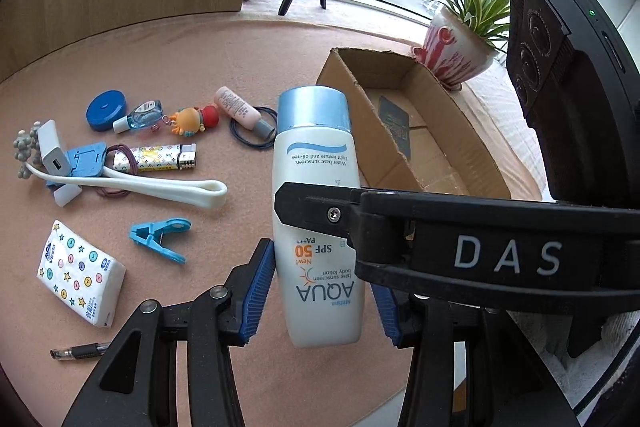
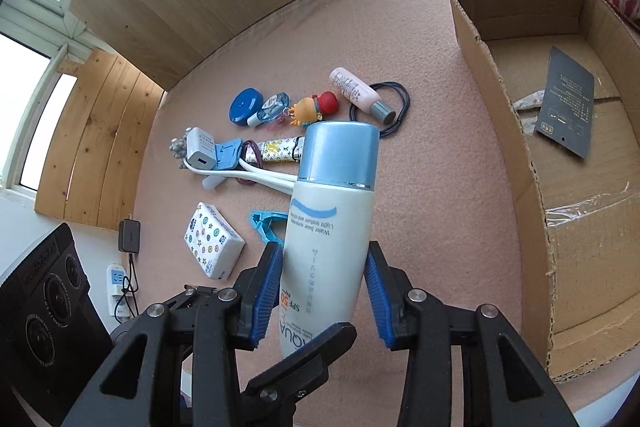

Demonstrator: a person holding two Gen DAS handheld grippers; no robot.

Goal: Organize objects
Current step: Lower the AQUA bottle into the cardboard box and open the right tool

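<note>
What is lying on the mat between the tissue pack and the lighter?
A blue plastic clip and the looped white cable lie between the tissue pack and the lighter, shown in the left wrist view.

Bare mat [image 2: 432, 187] lies open between the clutter and the cardboard box [image 2: 500, 155]. The box's near wall stands in the way; a dark card [image 2: 566, 111] lies inside

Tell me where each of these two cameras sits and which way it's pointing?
Left wrist: rides the left gripper, looks down its blue pads at the white sunscreen bottle with a blue cap; the right gripper's black finger crosses the bottle.
Right wrist: rides the right gripper, angled down at the same bottle; the left gripper's finger shows below.
Both show the bottle, the pink table and the open cardboard box.
</note>
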